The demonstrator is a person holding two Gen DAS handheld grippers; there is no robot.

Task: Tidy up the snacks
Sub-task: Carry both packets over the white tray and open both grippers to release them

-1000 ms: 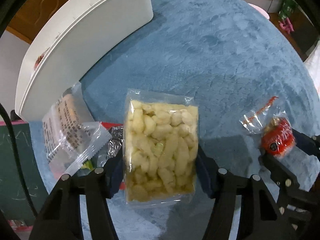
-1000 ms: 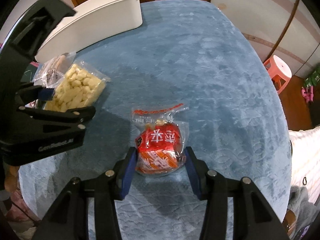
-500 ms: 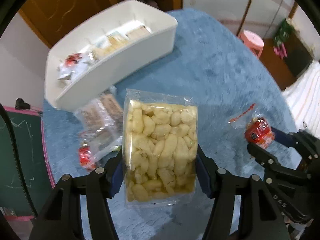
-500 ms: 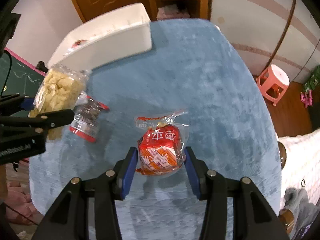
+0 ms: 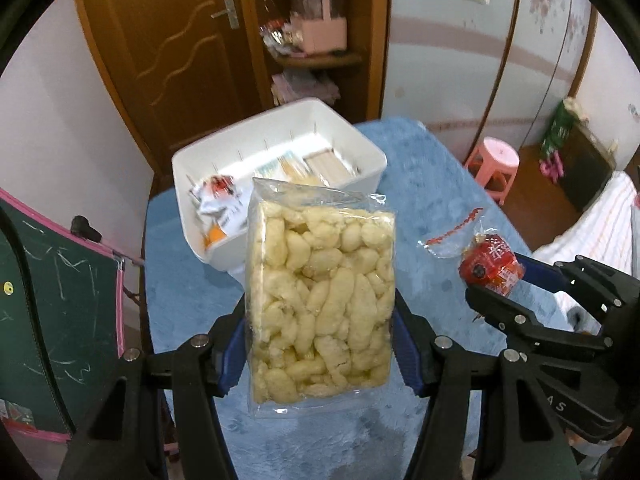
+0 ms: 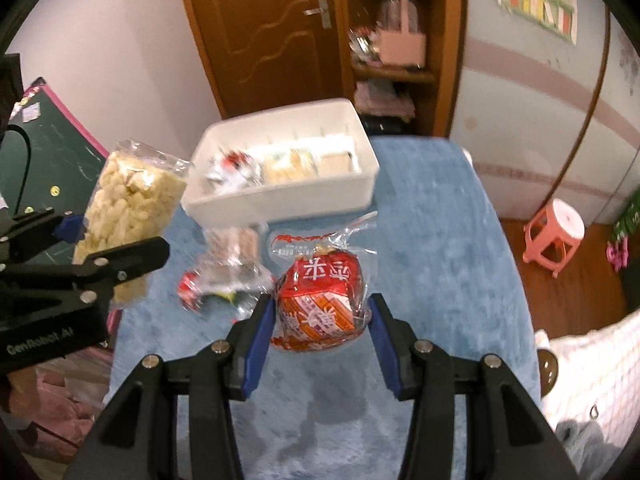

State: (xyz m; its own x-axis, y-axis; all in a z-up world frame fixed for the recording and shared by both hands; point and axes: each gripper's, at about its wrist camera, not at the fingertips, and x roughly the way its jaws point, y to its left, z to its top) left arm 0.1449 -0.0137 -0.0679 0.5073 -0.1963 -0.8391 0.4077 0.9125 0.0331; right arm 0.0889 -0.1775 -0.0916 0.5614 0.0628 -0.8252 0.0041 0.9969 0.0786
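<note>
L gripper (image 5: 320,344): fingers (image 5: 232,344) about half spread, blue pads pressing both long edges of the puff bag (image 5: 320,304); bag clamped, off the surface.
Puff bag: clear pack of pale yellow puffed pieces, centre of left wrist view. Long axis runs bottom-to-top of frame, along the fingers; sealed top edge points to the white bin (image 5: 360,176), its top overlapping the bin's near wall in that view. In right wrist view same bag sits at left, tilted, top end leaning up-right.
R gripper (image 6: 320,328): fingers (image 6: 260,336) narrower than L's, blue pads tight on both sides of the red snack pack (image 6: 320,300); gripped, lifted off the surface.
Red snack pack: red/orange print w/ white characters, in clear wrapper; centre of right wrist view. Short and chunky; crimped clear tail w/ red strip points to top of frame, toward bin. In left wrist view it shows at right edge.
White bin: upper centre both views, on blue fuzzy surface (image 6: 440,240); holds several packs, blurred, kinds unclear.
Loose packs (image 6: 228,272): on surface, left of centre in right wrist view, btwn bin and R fingers; blurred.
Bkgd: pink stool (image 6: 554,236) right, wooden door (image 6: 260,28) top.
</note>
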